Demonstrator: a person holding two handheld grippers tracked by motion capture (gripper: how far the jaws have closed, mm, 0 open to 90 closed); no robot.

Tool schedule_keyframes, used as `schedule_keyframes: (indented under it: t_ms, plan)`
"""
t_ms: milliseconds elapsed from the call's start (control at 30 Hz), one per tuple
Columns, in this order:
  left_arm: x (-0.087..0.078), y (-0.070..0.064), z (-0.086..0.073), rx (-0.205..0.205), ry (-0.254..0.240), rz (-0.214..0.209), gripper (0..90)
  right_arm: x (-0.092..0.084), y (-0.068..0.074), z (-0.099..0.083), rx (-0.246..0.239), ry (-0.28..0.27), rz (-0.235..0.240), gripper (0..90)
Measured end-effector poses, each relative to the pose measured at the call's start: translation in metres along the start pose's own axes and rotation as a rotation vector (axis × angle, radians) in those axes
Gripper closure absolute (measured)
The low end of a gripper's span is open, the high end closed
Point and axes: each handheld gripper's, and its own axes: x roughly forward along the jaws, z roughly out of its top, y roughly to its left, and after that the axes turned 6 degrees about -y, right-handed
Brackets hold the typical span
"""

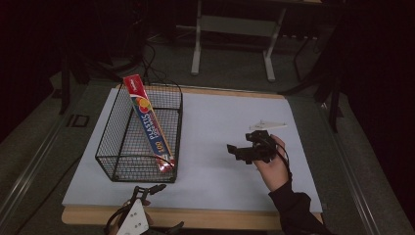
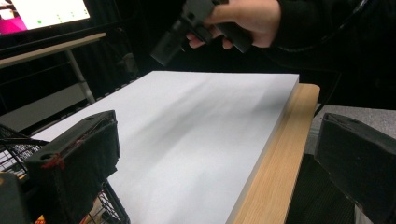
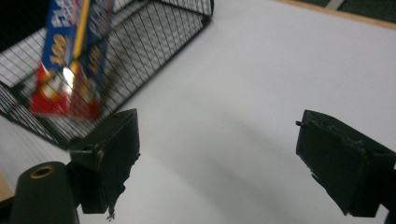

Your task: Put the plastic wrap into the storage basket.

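Tongs both wide open, empty: right tongs (image 1: 235, 149) above mat (image 1: 220, 127) (basket (image 1: 139, 169) nearby), left tongs (image 1: 161, 208) at front edge

the right claw (image 1: 234, 149) is matte black all over, with a chunky body and two blocky jaws whose padded faces look rough and frayed at the edges in the right gripper view. a pale grey three-cornered plate (image 1: 266, 125) sits above it, and a thin black cable (image 1: 285, 155) loops beside it. the sleeve (image 1: 298, 210) behind it is black. the left claw (image 1: 155, 188) is black too, under a white three-cornered plate (image 1: 133, 220) with small dark holes.
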Motion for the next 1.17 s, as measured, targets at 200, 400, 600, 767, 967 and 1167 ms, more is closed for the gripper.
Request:
schedule_keyframes:
  t_ms: [200, 400, 600, 767, 967, 1167]
  plan:
    - [0.001, 0.0, 0.0, 0.004, 0.007, 0.002, 0.6, -0.007, -0.009, -0.024, 0.038, 0.009, -0.011, 13.5]
    - [0.002, -0.001, -0.001, 0.005, 0.009, 0.004, 0.6, -0.013, -0.011, -0.047, 0.043, 0.024, -0.015, 13.5]
    - [0.001, 0.0, -0.001, 0.005, 0.007, 0.013, 0.6, -0.02, -0.009, -0.063, 0.024, -0.006, -0.035, 13.5]
    - [0.001, 0.0, -0.001, 0.005, 0.008, 0.007, 0.6, -0.021, -0.011, -0.071, 0.019, -0.02, -0.047, 13.5]
    - [0.0, 0.0, -0.001, -0.003, 0.01, 0.006, 0.6, -0.015, -0.015, -0.077, 0.029, -0.007, -0.047, 13.5]
    - [-0.002, 0.0, -0.002, -0.012, 0.009, 0.015, 0.6, -0.012, -0.015, -0.08, 0.006, -0.022, -0.057, 13.6]
